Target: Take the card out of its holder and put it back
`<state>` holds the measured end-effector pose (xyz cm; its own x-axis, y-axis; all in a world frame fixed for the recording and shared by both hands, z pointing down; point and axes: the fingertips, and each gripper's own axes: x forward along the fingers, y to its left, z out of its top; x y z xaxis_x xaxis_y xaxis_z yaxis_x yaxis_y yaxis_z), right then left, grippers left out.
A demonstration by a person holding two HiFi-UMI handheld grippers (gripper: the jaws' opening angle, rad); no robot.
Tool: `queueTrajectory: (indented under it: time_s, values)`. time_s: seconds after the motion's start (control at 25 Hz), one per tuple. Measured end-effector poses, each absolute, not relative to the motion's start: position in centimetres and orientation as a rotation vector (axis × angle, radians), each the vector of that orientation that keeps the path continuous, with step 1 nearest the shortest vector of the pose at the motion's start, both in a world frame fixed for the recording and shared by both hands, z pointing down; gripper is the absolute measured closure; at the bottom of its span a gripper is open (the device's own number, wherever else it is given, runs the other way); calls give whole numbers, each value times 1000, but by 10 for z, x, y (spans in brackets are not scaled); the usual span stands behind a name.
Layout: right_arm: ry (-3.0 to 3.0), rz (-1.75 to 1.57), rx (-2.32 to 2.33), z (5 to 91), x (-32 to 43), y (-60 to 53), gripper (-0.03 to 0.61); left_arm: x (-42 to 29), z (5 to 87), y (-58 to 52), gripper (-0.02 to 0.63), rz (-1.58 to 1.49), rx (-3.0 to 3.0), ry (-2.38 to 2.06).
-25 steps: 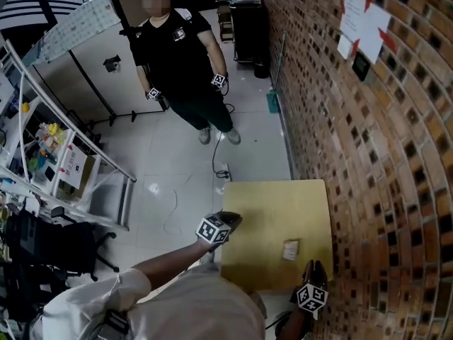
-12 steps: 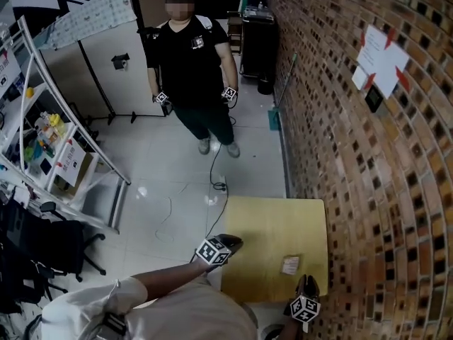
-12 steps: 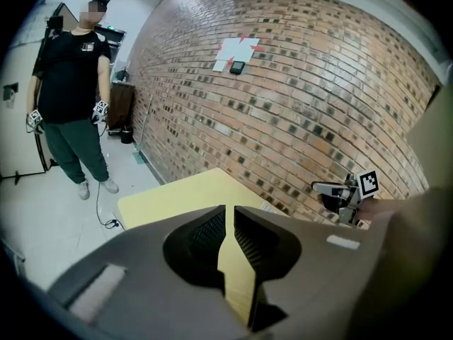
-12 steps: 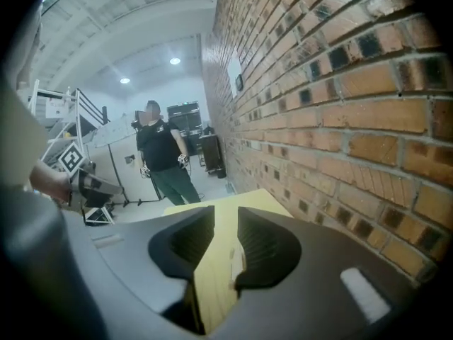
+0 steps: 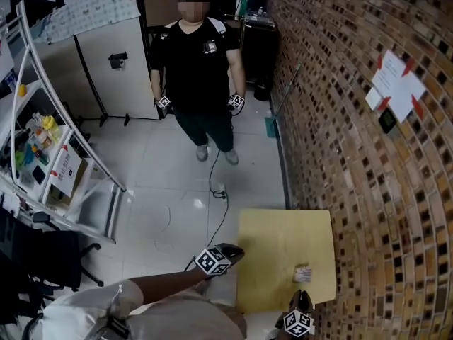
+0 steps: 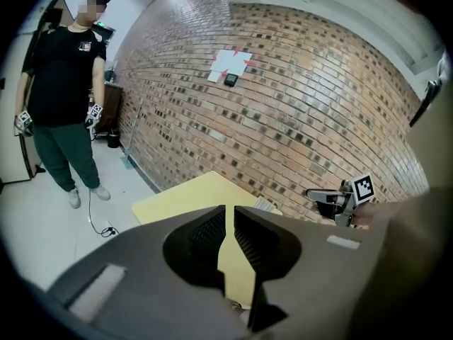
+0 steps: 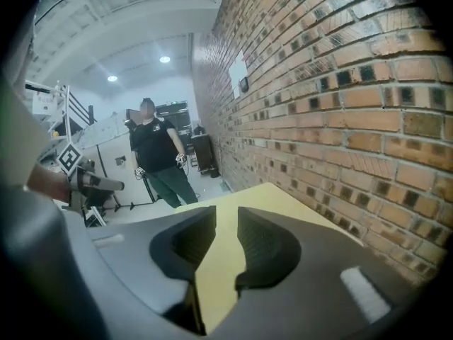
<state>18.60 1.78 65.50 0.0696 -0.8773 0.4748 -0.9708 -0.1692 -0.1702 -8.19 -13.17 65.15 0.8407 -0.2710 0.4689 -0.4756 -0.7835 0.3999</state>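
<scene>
Both grippers empty. My left gripper [image 5: 233,251] sits at the near left edge of the yellow table [image 5: 283,236], pointing down at a slant. Its jaws are only a narrow slit apart, and through the gap I see nothing but tabletop. My right gripper [image 5: 304,298] is at the table's near edge on the brick wall [image 5: 354,154] side. Its jaws stand moderately apart and have just been closing, with only bare table surface showing between them. The card holder [image 5: 303,273] lies flat on the table near the wall-side edge, just ahead of the right gripper's tips and not touching them. It is too small here to separate card from holder. From the left gripper view the holder [image 6: 265,205] shows at the table's far right, with the right gripper [image 6: 316,193] near it. The right gripper view catches the left gripper [image 7: 113,184] off to the left and does not show the holder. A person in a black shirt [image 5: 202,55] stands across the floor, well apart from the table, with a marker cube at each hand. There is a paper sheet [image 5: 396,83] on the wall, and a cable [image 5: 212,183] on the floor between the person and the table.
</scene>
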Motion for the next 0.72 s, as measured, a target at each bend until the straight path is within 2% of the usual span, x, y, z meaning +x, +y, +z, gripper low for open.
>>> queueTrajectory:
  time_s: [0.32, 0.72]
  values:
    - [-1791, 724, 2289, 657, 146, 62, 488, -118, 664, -117, 555, 585, 2534, -442]
    - [-1840, 627, 2319, 623, 128, 110, 489, -122, 630, -86, 555, 544, 2621, -459]
